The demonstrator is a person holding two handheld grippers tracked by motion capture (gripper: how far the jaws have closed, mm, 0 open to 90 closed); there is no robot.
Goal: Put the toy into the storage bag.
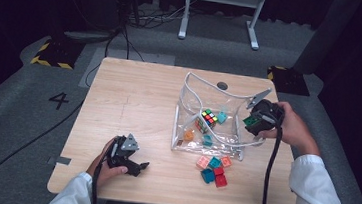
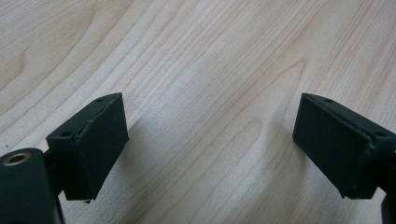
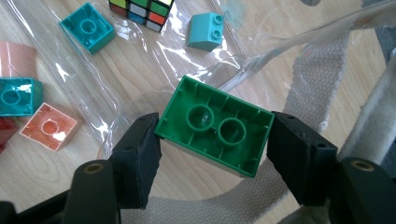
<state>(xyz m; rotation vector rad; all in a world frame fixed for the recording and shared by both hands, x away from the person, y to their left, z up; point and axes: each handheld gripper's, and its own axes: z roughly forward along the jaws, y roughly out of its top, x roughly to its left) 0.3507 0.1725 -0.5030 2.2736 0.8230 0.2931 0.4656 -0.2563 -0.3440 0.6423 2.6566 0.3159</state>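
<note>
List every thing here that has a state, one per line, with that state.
right gripper: shut on green brick
green brick: held by its ends, hollow underside toward the camera, over the pouch
left gripper: open, holding nothing, over bare table
clear pouch: open at the top, holding a puzzle cube and some bricks
loose bricks: clustered on the table in front of the pouch
</note>
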